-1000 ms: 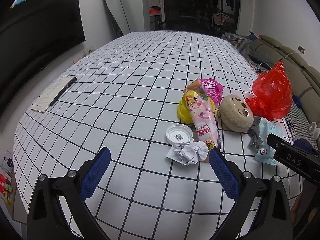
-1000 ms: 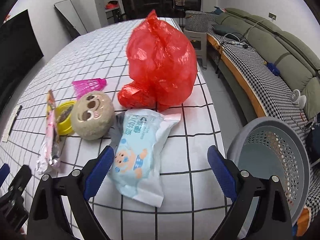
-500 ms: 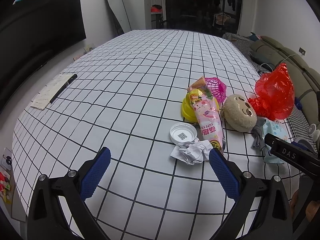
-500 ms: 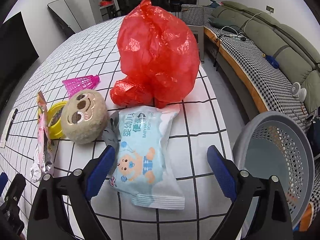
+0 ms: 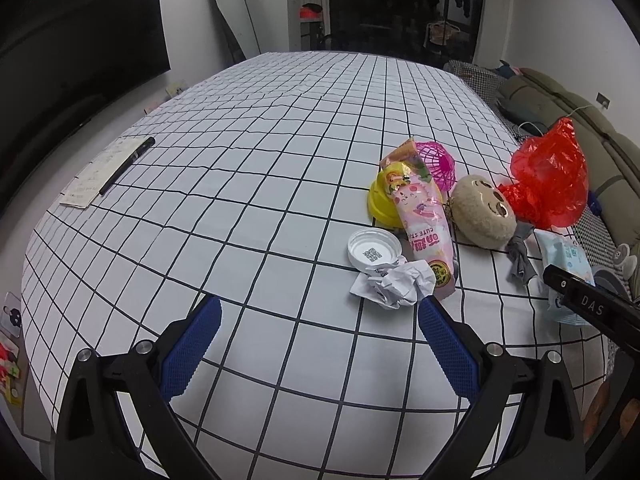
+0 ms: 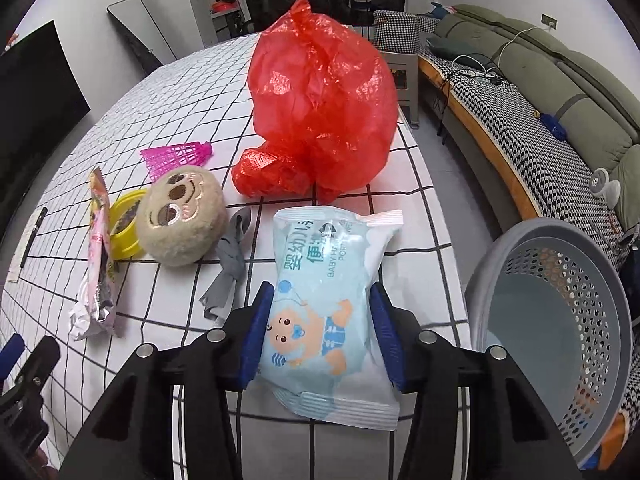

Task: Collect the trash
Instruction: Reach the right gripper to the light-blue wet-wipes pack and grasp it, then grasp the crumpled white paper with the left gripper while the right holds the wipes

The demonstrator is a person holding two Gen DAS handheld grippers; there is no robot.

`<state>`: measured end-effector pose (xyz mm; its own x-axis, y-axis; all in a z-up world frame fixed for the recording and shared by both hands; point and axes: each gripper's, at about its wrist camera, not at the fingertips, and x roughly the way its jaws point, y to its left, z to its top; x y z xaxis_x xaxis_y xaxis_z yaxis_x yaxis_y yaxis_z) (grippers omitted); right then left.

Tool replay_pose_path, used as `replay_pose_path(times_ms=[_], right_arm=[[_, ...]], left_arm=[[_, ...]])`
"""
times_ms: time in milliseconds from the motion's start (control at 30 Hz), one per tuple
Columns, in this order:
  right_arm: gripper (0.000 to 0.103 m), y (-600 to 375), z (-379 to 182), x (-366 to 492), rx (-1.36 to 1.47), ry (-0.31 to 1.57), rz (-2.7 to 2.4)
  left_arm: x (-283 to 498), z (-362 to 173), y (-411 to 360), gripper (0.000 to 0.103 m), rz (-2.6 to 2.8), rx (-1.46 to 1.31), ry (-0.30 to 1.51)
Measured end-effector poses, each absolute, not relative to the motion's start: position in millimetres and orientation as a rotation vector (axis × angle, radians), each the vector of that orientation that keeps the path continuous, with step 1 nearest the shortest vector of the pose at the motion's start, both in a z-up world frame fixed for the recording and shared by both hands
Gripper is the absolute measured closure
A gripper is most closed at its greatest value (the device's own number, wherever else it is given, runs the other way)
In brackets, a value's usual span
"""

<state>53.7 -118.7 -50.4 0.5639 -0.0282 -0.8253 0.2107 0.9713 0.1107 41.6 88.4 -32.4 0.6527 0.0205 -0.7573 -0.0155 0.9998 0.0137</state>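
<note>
A: Gripping item one: the right gripper (image 6: 318,332), jaws just closed, blue pads pressed on both sides of the pale-blue wipes packet (image 6: 332,300), which lies on the checked tablecloth (image 6: 168,92).

B: Beyond its tips?

A: Red plastic bag (image 6: 320,100) straight ahead; plush sloth head (image 6: 180,220) and grey rag (image 6: 230,264) ahead-left; grey perforated basket (image 6: 560,312) close on its right.

B: Item two?

A: The left gripper (image 5: 318,340), jaws wide, nothing between them. Crumpled paper (image 5: 394,286), white lid (image 5: 374,248) and pink snack wrapper (image 5: 424,236) lie just ahead, toward its right finger.
</note>
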Motion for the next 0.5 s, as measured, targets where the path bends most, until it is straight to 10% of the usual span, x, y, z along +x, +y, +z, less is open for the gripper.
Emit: replay_pose_path(times_ms=[500], right_arm=[[0.055,-149,-31,7,0.29,0.913,-0.1]], left_arm=[[57,-58,67,0.006,0.01,0.057,0.935]])
